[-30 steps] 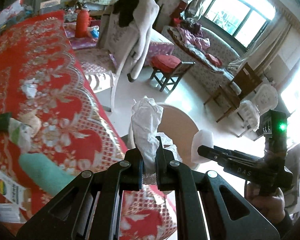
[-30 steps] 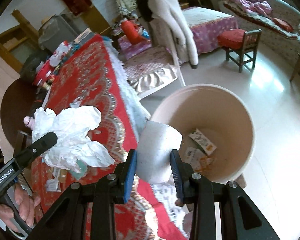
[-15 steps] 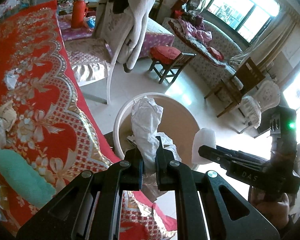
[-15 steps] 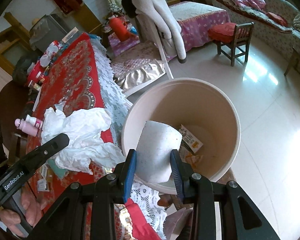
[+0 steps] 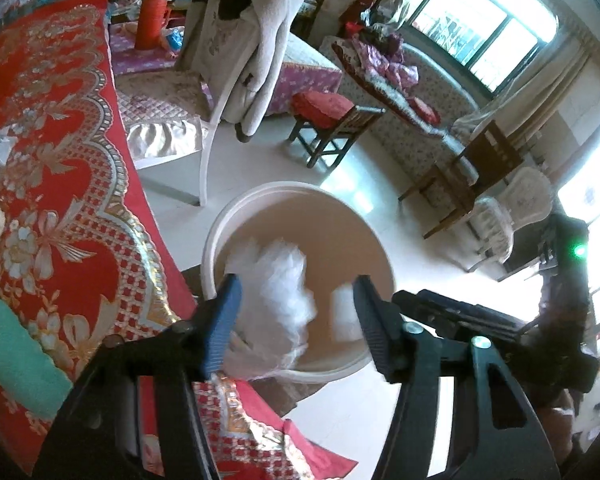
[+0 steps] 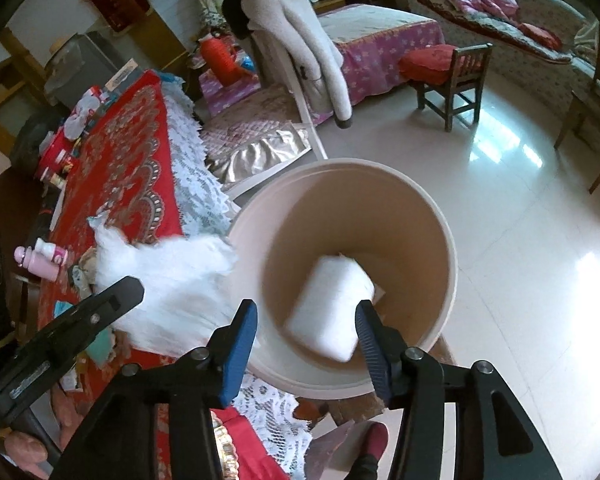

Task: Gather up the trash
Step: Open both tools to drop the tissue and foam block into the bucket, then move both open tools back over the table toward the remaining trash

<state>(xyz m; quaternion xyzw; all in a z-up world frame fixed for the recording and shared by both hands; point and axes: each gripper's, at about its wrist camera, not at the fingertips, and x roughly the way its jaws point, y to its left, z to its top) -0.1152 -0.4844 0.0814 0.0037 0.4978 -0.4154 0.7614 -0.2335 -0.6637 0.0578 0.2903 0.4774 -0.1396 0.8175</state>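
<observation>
On the left, the surface (image 5: 52, 184) under its red patterned cloth carries more scraps, a teal bundle (image 5: 16, 360) near the edge among them; these look soft and light, best pinched at a raised fold and not scraped flat. The left tool (image 5: 296, 320) has just been opening and now stands wide, its pads clear of the crumpled white tissue (image 5: 284, 288), which is blurred in the air between the jaws, over the near rim of the bin (image 5: 260, 196). It is feather-light and limp, so it may drift, and in the right wrist view it seems to straddle that rim. Further right, the right tool (image 6: 306, 340) has also just been opening; its jaws stand moderately apart with the white foam-like block (image 6: 328, 312) loose beyond them, blurred, inside the bin's mouth. That block looks light yet stiff enough to take across its flat sides. The bin stands on the floor close against the surface's lace-edged corner, a chair (image 6: 296, 92) hung with a coat behind it; open tiled floor lies to the right.
</observation>
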